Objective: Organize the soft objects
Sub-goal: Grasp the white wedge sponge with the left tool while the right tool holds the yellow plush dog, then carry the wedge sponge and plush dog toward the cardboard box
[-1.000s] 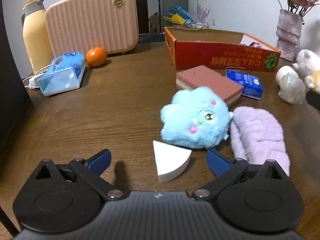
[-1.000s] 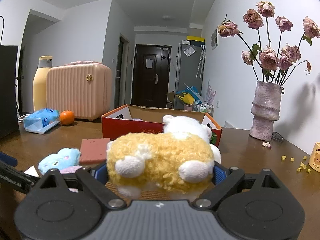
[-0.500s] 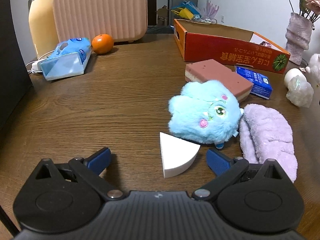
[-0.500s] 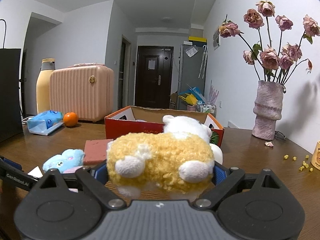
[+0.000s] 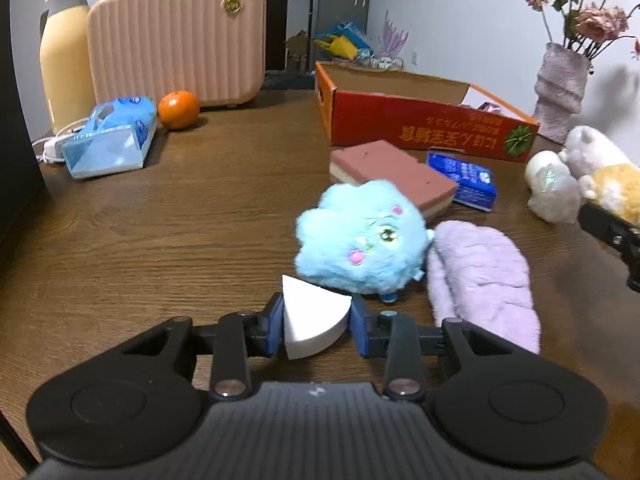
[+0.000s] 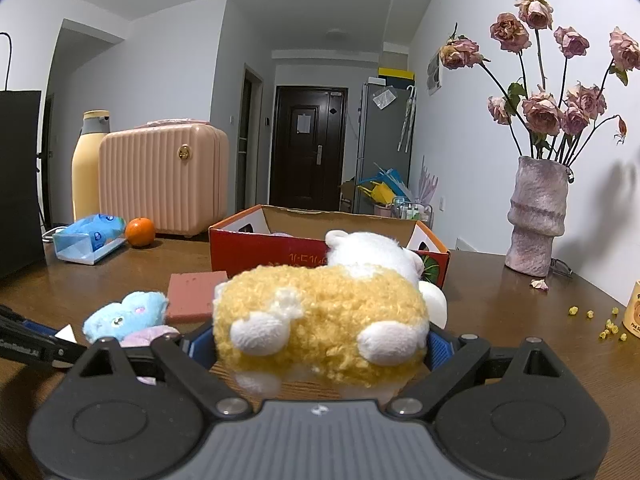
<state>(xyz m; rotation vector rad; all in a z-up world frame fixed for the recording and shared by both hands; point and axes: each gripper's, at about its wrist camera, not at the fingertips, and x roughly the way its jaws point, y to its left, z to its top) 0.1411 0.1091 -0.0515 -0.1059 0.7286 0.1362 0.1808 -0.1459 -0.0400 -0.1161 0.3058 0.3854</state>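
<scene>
My left gripper point(image 5: 317, 314) is closing its jaws on a white wedge-shaped sponge point(image 5: 310, 332); the blue pads press its two sides. Just beyond it lie a light-blue plush point(image 5: 360, 248) and a lilac fluffy cloth point(image 5: 480, 276), with a pink sponge block point(image 5: 392, 176) behind them. My right gripper point(image 6: 320, 344) is shut on a yellow-and-white plush toy point(image 6: 320, 312) and holds it in front of the open red cardboard box point(image 6: 256, 248). In the left wrist view that plush toy point(image 5: 612, 184) shows at the right edge.
On the wooden table point(image 5: 180, 220) stand a pink suitcase point(image 5: 176, 40), a yellow flask point(image 5: 64, 56), a blue tissue pack point(image 5: 112, 136) and an orange point(image 5: 178, 109) at the back left. A small blue packet point(image 5: 464, 180) lies by the box. A vase of flowers point(image 6: 536, 216) stands at the right.
The left gripper's jaws have gone from wide apart to shut on the white sponge wedge. The right gripper has kept still with the plush toy.
</scene>
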